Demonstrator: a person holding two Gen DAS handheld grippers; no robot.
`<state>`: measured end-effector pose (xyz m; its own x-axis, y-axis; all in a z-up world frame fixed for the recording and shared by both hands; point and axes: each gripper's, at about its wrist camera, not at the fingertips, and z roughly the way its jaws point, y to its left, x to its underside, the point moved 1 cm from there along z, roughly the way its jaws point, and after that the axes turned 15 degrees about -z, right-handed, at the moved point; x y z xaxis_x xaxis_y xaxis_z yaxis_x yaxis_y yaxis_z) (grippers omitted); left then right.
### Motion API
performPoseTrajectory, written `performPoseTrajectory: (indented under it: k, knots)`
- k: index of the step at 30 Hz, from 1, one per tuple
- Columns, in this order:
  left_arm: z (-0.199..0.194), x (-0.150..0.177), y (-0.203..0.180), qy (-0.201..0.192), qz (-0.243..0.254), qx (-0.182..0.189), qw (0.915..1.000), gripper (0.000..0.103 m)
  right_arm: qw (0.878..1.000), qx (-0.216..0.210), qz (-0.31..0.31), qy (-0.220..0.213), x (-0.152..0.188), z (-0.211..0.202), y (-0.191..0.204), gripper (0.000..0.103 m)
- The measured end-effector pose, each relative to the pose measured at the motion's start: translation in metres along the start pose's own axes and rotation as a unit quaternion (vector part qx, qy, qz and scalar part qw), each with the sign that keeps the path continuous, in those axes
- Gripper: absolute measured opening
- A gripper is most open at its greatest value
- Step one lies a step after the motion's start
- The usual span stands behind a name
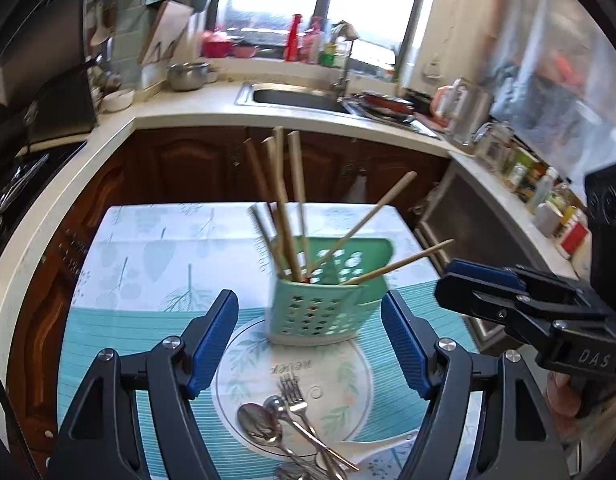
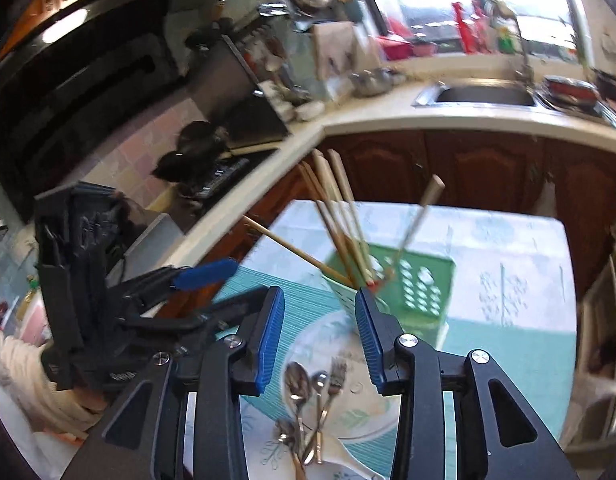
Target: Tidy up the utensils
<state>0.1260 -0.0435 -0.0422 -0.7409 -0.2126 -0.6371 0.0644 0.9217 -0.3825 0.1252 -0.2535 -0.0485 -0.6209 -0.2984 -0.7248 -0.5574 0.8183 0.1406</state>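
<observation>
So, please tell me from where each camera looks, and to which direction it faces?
Left wrist: sits on the left gripper, looks down across the table at the green basket; the right gripper shows at right.
Right wrist: sits on the right gripper, faces the same basket; the left gripper shows at left.
Shared: basket, chopsticks, spoons and fork, sink.

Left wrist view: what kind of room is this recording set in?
A home kitchen, most likely: a sink with a faucet under a window, wooden cabinets below the counter, and a steel pot near the stove.
</observation>
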Motion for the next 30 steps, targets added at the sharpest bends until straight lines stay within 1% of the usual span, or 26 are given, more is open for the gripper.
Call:
performPoseTrajectory:
  k: [2,4,7,8,12,15,17,21,22,23,24,28,30]
  knots:
    - [0.007,-0.001,0.006,0.001,-0.009,-0.008,0.9999,0.072,1.000,0.021,0.013,0.001,0.012,0.007,-0.003,0.037]
    - [0.013,-0.004,0.012,0.008,-0.022,-0.006,0.9997,0.072,0.999,0.039,0.026,-0.003,0.016,0.013,-0.009,0.037]
    - [0.022,-0.006,0.017,0.013,-0.028,-0.005,0.9995,0.072,0.998,0.041,0.052,-0.010,0.022,0.020,-0.019,0.037]
    - [0.026,-0.007,0.018,0.012,-0.026,-0.007,0.9995,0.072,0.997,0.048,0.063,-0.013,0.025,0.023,-0.022,0.037]
    - [0.038,-0.008,0.019,0.020,-0.026,-0.013,0.9994,0.072,0.992,0.069,0.099,-0.022,0.023,0.042,-0.039,0.037]
    - [0.045,-0.007,0.021,0.024,-0.028,-0.012,0.9992,0.072,0.989,0.082,0.118,-0.033,0.014,0.057,-0.053,0.037]
    - [0.049,-0.007,0.022,0.026,-0.027,-0.012,0.9992,0.072,0.988,0.091,0.121,-0.042,0.011,0.064,-0.058,0.037]
    - [0.052,-0.007,0.023,0.026,-0.025,-0.012,0.9993,0.072,0.985,0.111,0.119,-0.051,-0.006,0.084,-0.070,0.037]
    - [0.054,-0.007,0.024,0.026,-0.025,-0.012,0.9993,0.072,0.985,0.115,0.120,-0.051,-0.019,0.095,-0.074,0.034]
    - [0.054,-0.008,0.024,0.026,-0.026,-0.012,0.9993,0.072,0.984,0.120,0.120,-0.051,-0.022,0.100,-0.077,0.030]
    - [0.054,-0.009,0.025,0.025,-0.027,-0.013,0.9992,0.072,0.984,0.123,0.119,-0.050,-0.030,0.107,-0.080,0.027]
    - [0.056,-0.013,0.029,0.023,-0.034,-0.015,0.9990,0.072,0.983,0.135,0.115,-0.050,-0.048,0.123,-0.089,0.006]
    - [0.057,-0.014,0.031,0.023,-0.037,-0.014,0.9989,0.072,0.984,0.138,0.104,-0.045,-0.055,0.128,-0.089,0.006]
